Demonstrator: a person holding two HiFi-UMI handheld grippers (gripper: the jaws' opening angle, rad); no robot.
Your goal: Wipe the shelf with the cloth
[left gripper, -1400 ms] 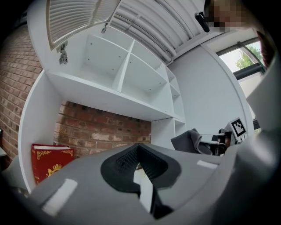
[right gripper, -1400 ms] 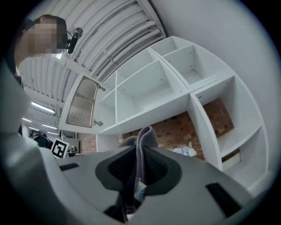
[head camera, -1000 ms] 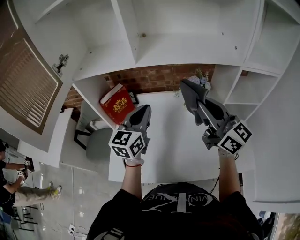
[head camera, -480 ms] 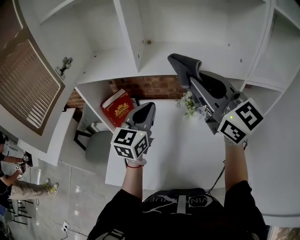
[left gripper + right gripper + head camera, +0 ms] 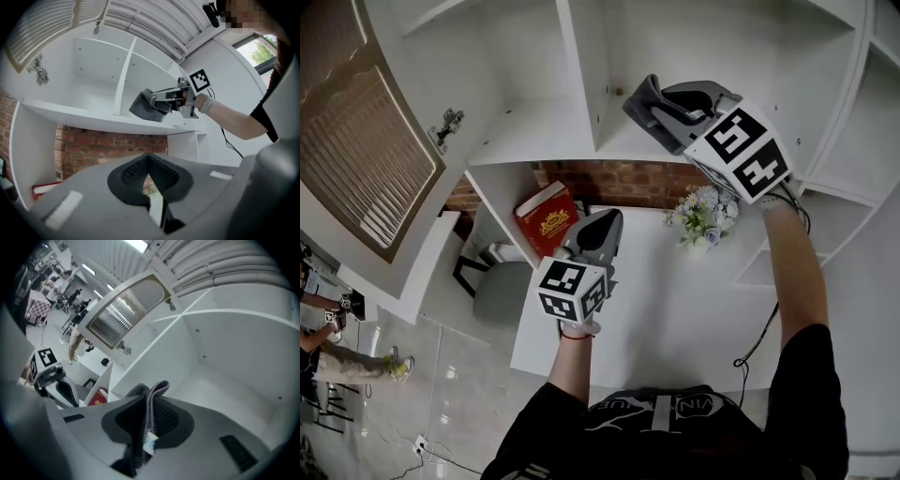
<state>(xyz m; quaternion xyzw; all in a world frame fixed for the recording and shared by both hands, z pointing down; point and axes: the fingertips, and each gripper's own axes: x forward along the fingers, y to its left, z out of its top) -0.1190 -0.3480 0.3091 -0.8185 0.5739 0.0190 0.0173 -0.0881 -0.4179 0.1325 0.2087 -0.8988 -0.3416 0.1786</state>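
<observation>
A grey cloth (image 5: 649, 101) is pinched in my right gripper (image 5: 667, 111), which is raised at the mouth of the upper white shelf compartment (image 5: 712, 56). In the right gripper view the cloth (image 5: 151, 405) stands folded between the jaws, over the compartment's bare floor (image 5: 234, 390). From the left gripper view, the cloth (image 5: 148, 107) hangs just above the shelf board (image 5: 89, 116). My left gripper (image 5: 602, 225) stays low over the desk, shut with nothing in it.
A red book (image 5: 546, 217) leans in the cubby under the shelf, before a brick wall (image 5: 628, 180). A small flower bunch (image 5: 705, 214) stands on the white desk (image 5: 656, 300). A vertical divider (image 5: 581, 66) splits the shelf. A louvred door (image 5: 375, 169) hangs open at left.
My right gripper has risen with the cloth from above the desk to the upper shelf compartment. The left gripper has hardly moved.
</observation>
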